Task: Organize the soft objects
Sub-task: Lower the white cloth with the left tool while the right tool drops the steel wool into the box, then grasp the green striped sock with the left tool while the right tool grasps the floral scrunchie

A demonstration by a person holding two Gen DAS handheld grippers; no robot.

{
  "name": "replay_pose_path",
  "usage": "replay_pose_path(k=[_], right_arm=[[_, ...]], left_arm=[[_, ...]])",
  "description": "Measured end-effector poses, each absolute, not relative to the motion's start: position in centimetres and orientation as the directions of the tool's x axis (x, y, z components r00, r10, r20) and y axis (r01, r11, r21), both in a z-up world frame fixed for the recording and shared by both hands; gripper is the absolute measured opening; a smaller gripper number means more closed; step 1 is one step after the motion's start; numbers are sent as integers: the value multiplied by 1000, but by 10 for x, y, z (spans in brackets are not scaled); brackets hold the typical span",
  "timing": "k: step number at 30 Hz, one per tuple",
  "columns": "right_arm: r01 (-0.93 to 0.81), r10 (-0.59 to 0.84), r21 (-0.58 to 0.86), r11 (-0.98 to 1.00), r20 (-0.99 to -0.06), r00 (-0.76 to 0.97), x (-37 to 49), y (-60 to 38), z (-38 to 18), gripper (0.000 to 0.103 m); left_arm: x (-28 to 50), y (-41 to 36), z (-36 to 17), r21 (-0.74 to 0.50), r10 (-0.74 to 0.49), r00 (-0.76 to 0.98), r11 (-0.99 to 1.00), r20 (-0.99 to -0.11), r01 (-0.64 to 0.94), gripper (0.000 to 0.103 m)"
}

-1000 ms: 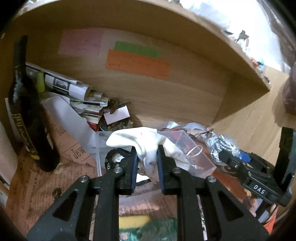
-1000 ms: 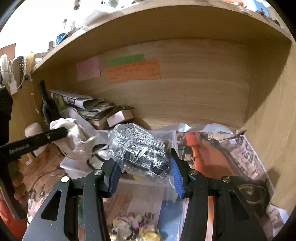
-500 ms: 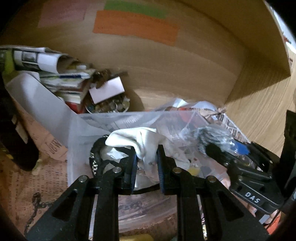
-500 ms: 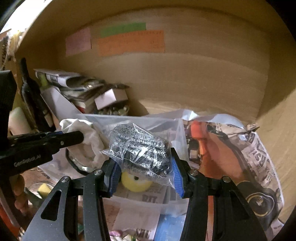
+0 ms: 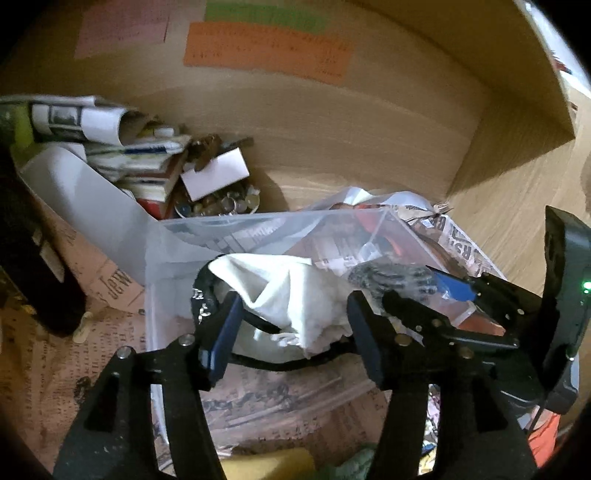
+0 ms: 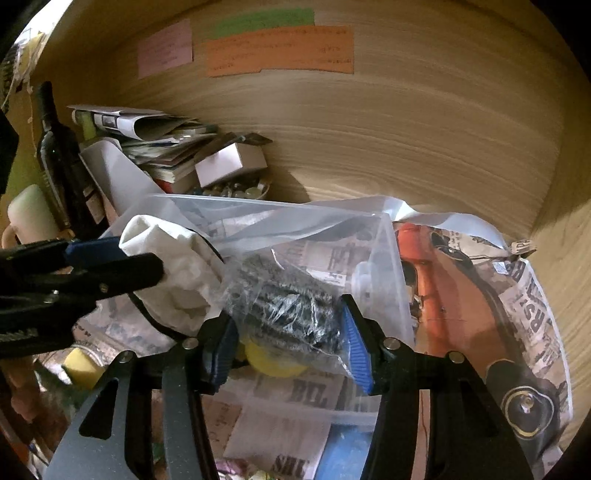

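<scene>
Wooden shelf nook (image 6: 406, 140), newspaper lining (image 6: 528, 295), clear bin (image 5: 173, 266)

Wooden shelf alcove (image 6: 406, 129), dimly lit; pink (image 6: 165, 48), green (image 6: 264, 22) and orange paper notes (image 6: 280, 50) on its back wall.

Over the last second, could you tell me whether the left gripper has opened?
Yes. The left gripper, earlier pinched on the white cloth, now stands wide open, with the cloth lying loose inside the clear bin.
</scene>
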State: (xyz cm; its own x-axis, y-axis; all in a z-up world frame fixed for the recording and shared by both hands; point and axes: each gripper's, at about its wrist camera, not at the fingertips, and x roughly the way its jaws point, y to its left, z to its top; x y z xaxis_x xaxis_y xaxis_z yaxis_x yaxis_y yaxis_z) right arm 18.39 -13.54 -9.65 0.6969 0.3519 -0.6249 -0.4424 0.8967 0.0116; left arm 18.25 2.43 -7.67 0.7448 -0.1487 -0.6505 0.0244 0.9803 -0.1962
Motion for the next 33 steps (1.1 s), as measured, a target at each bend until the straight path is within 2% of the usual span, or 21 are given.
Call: replay_pose_path(k=[3, 5, 8, 14, 16, 21, 33], right_arm=[[-445, 359, 15, 895, -614, 702, 176, -137, -93, 55], [-443, 361, 11, 897, -597, 716, 168, -140, -88, 64], [-440, 367, 7, 898, -564, 739, 153, -147, -76, 70], [-430, 377, 3, 903, -487, 788, 120, -164, -57, 86], [-430, 380, 6, 903, -481, 790, 113, -168, -55, 86], [-429, 390, 44, 902, -507, 769, 101, -175, -67, 87], [-448, 403, 109, 887, -656, 638, 83, -168, -127, 87]], left_arm=[[169, 25, -67, -174, -129, 769, 984, -626, 24, 67], [160, 25, -60, -162, -120, 783, 986, -610, 25, 68], [141, 25, -45, -144, -111, 809, 989, -577, 32, 70], [107, 27, -27, -120, -82, 853, 992, -515, 23, 95], [98, 30, -26, -125, -79, 858, 992, -507, 18, 99], [84, 39, -41, -148, -80, 834, 989, -546, -2, 100], [57, 35, -105, -181, -101, 728, 983, -678, -32, 100]])
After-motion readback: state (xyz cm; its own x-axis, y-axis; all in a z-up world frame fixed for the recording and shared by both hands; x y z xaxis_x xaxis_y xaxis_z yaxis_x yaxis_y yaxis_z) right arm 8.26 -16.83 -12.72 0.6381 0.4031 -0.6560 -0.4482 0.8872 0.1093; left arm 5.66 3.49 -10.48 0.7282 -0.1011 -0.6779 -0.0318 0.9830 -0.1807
